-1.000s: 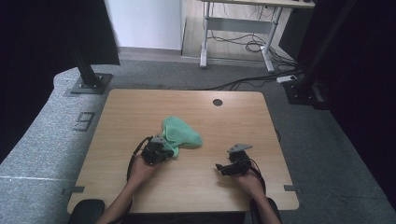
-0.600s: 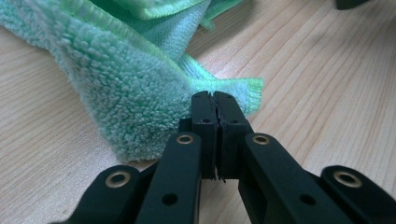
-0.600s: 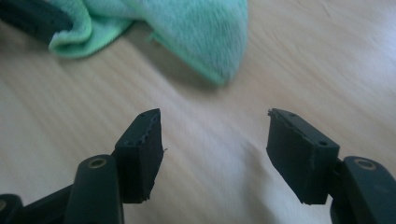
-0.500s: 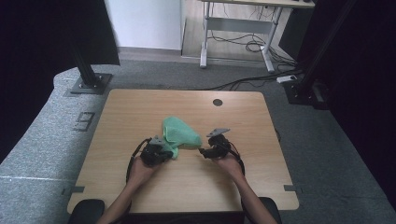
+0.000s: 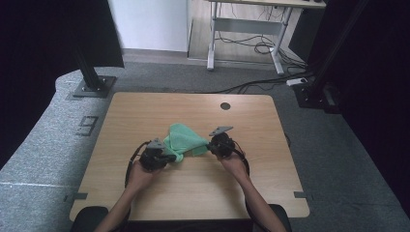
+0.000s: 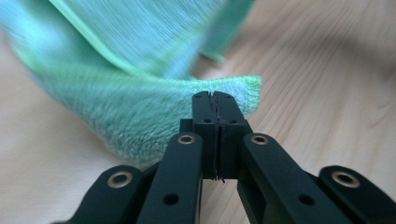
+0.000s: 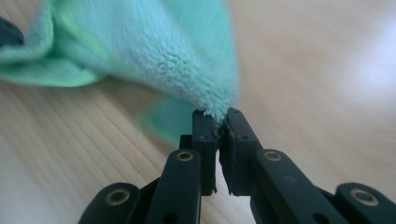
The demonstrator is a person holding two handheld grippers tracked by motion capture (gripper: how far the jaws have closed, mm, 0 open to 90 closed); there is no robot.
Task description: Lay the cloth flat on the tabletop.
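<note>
A green fleece cloth (image 5: 183,140) lies bunched near the middle of the wooden table (image 5: 145,111). My left gripper (image 5: 170,157) holds its near-left edge; in the left gripper view the jaws (image 6: 215,99) are pressed together on the cloth's hemmed edge (image 6: 233,86). My right gripper (image 5: 210,145) is at the cloth's right corner; in the right gripper view a fluffy tip of the cloth (image 7: 205,88) is pinched between the nearly closed jaws (image 7: 218,116). The cloth hangs slightly raised between the two grippers.
A round cable hole (image 5: 225,106) sits near the table's far edge. A black stand base (image 5: 92,87) stands on the grey floor at the far left, and a desk frame (image 5: 241,38) with cables is behind the table.
The right gripper moved left from the table's right side to the cloth and closed on its right corner. The left gripper kept its hold on the cloth's left edge.
</note>
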